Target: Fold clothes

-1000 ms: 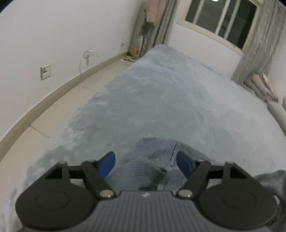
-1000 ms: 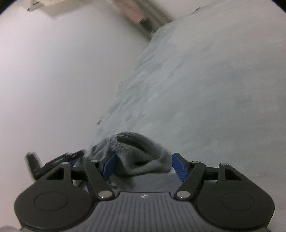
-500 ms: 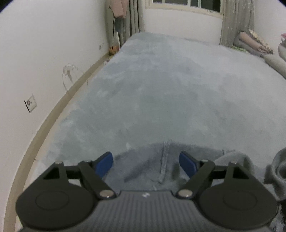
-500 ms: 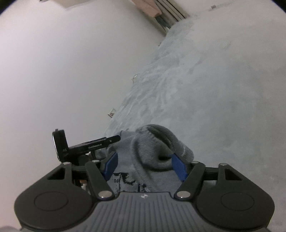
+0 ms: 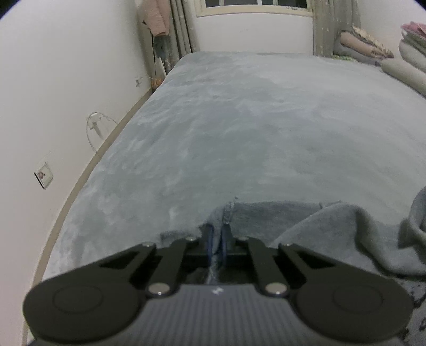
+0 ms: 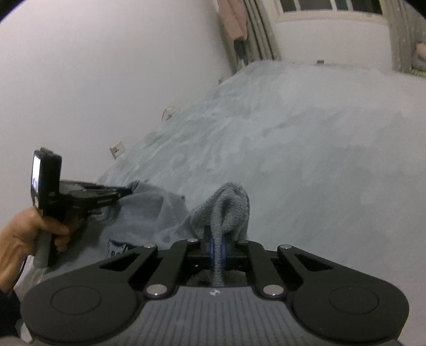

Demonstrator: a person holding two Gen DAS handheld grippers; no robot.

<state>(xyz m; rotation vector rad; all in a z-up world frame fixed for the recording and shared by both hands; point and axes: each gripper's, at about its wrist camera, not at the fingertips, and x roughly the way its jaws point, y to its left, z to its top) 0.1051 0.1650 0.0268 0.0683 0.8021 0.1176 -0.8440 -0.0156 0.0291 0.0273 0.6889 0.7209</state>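
We see the left gripper [image 5: 217, 241] pinching a seam of the grey sweatshirt [image 5: 314, 229], and the right gripper [image 6: 217, 246] clamped on a bunched fold; the garment lies on the grey carpet [image 5: 239, 133].

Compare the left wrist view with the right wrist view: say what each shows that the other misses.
Only the left wrist view shows the left gripper from behind, shut on a seam edge of the grey sweatshirt, and the rolled bedding against the far right wall.

Only the right wrist view shows the person's hand holding the left gripper's handle, the dark print on the sweatshirt, and the right gripper shut on a bunched cuff-like fold.

Both show the grey blanket, the wall socket, the curtains and the window.
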